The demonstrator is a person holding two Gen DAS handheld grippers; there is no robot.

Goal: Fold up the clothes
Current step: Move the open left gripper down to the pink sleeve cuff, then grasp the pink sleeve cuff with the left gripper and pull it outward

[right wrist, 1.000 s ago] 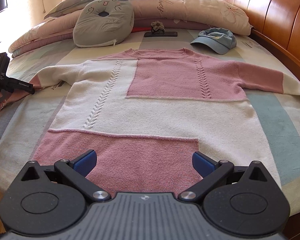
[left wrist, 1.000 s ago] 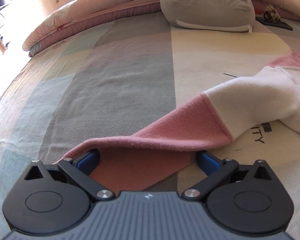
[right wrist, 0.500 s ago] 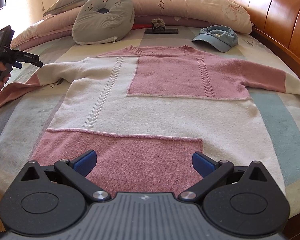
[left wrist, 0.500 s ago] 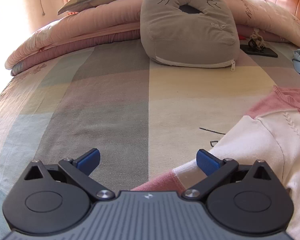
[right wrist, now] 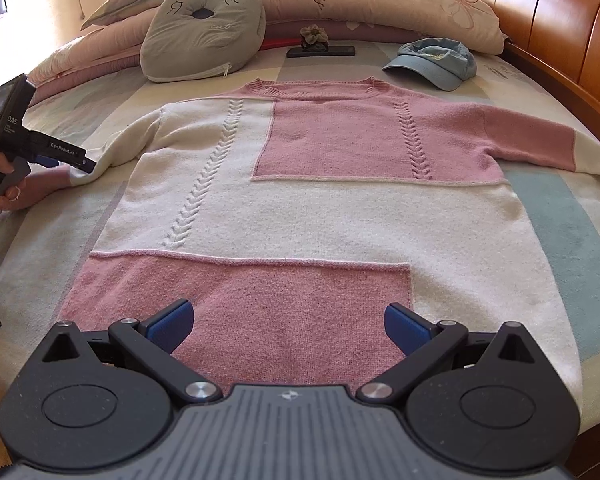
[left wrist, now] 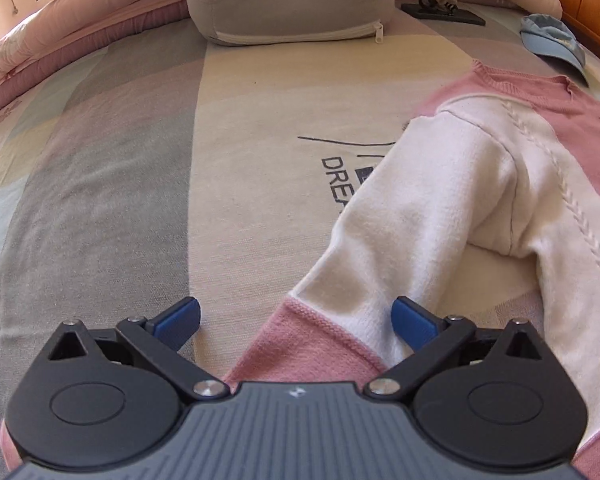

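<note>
A pink and white knit sweater [right wrist: 300,208] lies flat, front up, on the striped bedsheet [right wrist: 572,240]. My right gripper [right wrist: 289,326] stands open just above the pink hem panel, holding nothing. The sweater's left sleeve [left wrist: 412,232] runs from the shoulder down to its pink cuff [left wrist: 300,356], slightly bunched at the armpit. My left gripper [left wrist: 296,320] is open, its blue fingers straddling the sleeve where white meets pink. In the right wrist view that left gripper [right wrist: 86,166] is held by a hand [right wrist: 8,196] at the bed's left side, tips on the sleeve.
A grey cat cushion [right wrist: 204,36] and long pink pillows [right wrist: 380,4] line the head of the bed. A blue cap [right wrist: 436,62] and a dark phone [right wrist: 320,51] with a flower lie beyond the collar. A wooden headboard [right wrist: 560,32] runs along the right.
My left gripper left the cuff end, lifted, then came down further along the sleeve toward the sweater's body; the sleeve now lies closer to the body. The right gripper hardly moved.
</note>
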